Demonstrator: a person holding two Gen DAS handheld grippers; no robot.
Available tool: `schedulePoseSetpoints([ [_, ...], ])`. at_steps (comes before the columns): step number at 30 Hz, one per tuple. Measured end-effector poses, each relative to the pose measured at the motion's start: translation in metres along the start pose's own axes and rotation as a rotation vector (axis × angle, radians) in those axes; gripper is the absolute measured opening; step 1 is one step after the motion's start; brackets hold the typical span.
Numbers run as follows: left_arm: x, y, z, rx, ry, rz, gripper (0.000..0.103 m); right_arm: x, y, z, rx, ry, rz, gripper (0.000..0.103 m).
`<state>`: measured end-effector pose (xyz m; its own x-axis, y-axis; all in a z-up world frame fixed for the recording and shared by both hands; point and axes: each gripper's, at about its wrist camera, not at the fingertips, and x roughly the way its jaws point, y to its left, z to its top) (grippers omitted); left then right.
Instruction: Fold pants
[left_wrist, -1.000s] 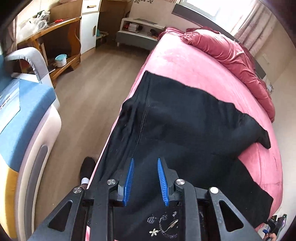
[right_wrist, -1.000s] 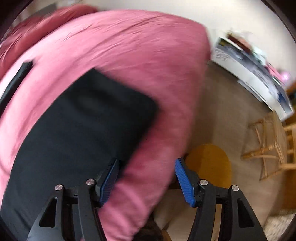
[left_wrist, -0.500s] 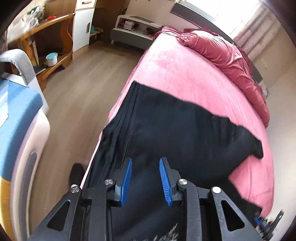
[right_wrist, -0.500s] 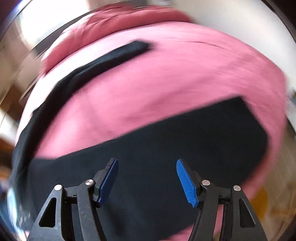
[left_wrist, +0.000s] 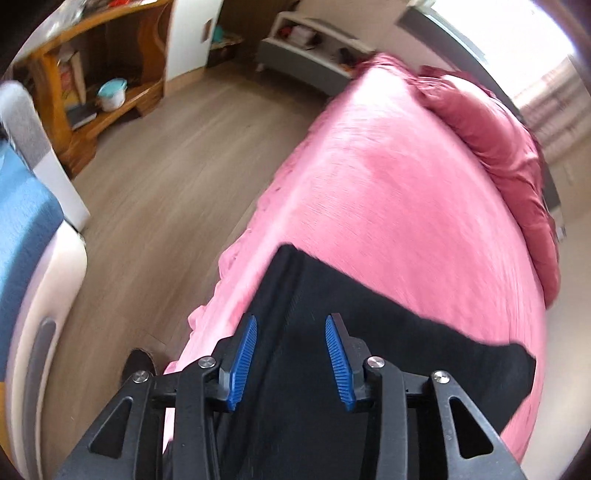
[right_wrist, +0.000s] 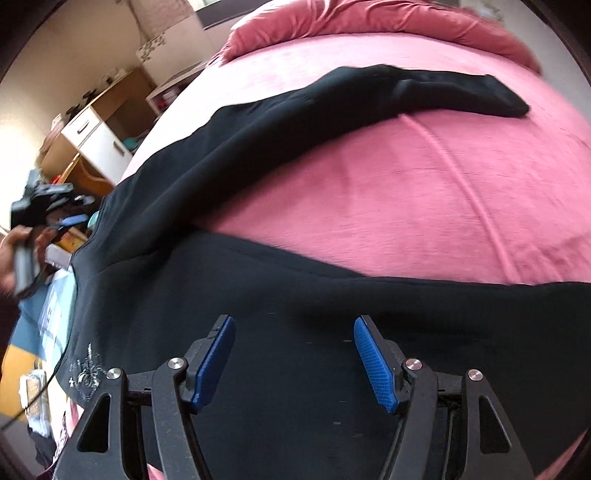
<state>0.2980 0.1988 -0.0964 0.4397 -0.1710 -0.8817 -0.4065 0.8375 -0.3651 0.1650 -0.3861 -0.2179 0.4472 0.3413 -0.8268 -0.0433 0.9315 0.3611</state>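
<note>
While the left gripper (left_wrist: 290, 356) stood with its blue pads narrowly apart a second ago, they now sit noticeably wider, gaping over black cloth with nothing between them. The right gripper (right_wrist: 293, 360) is spread just as wide as before, also empty, and hangs above the black pants (right_wrist: 295, 332). A second ago its view took in the bed's edge, the floor and a yellow stool; now it looks across the mattress instead. The pants lie on the pink bed (right_wrist: 406, 192), one leg running under this gripper toward the right, the other leg (right_wrist: 369, 96) stretching away diagonally to its cuff far up the sheet, with bare pink between the two. A white embroidered motif (right_wrist: 85, 373) shows low at the left near the waist. In the left wrist view less black cloth (left_wrist: 332, 314) is seen than earlier and more bare sheet beyond it. Farther off lie the crumpled dark-pink duvet (left_wrist: 498, 122), the wooden floor (left_wrist: 166, 177) and a wooden shelf unit (left_wrist: 103, 74).
</note>
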Motion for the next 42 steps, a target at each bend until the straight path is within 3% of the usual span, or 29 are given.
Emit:
schedulePoseSetpoints([
  [3,0.016,0.006,0.012,-0.053,0.004,-0.007,0.04,0.008,0.01,0.001,-0.019,0.016,0.001,0.069],
  [8,0.036,-0.002,0.022,-0.036,0.038,0.028,0.039,0.019,0.026,-0.003,-0.04,0.034,0.007,0.069],
  [9,0.037,-0.006,0.023,-0.028,0.032,0.03,0.036,0.02,0.03,0.0,-0.047,0.035,0.003,0.069],
  [11,0.036,-0.016,0.022,0.04,0.015,0.017,0.015,0.023,0.036,0.002,-0.06,0.033,-0.004,0.069],
  [13,0.029,-0.028,0.016,0.113,-0.011,0.021,0.009,0.023,0.039,0.007,-0.065,0.028,0.002,0.069],
  [18,-0.011,-0.049,-0.011,0.222,-0.119,-0.097,0.007,0.028,0.048,0.033,-0.071,-0.004,0.03,0.067],
  [23,-0.059,-0.067,-0.056,0.353,-0.202,-0.186,0.007,0.035,0.064,0.067,-0.08,-0.052,0.066,0.058],
  [29,-0.123,-0.064,-0.111,0.464,-0.276,-0.339,0.006,0.043,0.074,0.112,-0.036,-0.09,0.126,0.056],
  [35,-0.175,-0.046,-0.159,0.522,-0.275,-0.511,0.006,0.045,0.061,0.156,0.047,-0.093,0.197,0.056],
  [42,-0.207,-0.025,-0.205,0.587,-0.227,-0.573,0.005,0.072,0.046,0.207,0.19,-0.045,0.259,0.057],
])
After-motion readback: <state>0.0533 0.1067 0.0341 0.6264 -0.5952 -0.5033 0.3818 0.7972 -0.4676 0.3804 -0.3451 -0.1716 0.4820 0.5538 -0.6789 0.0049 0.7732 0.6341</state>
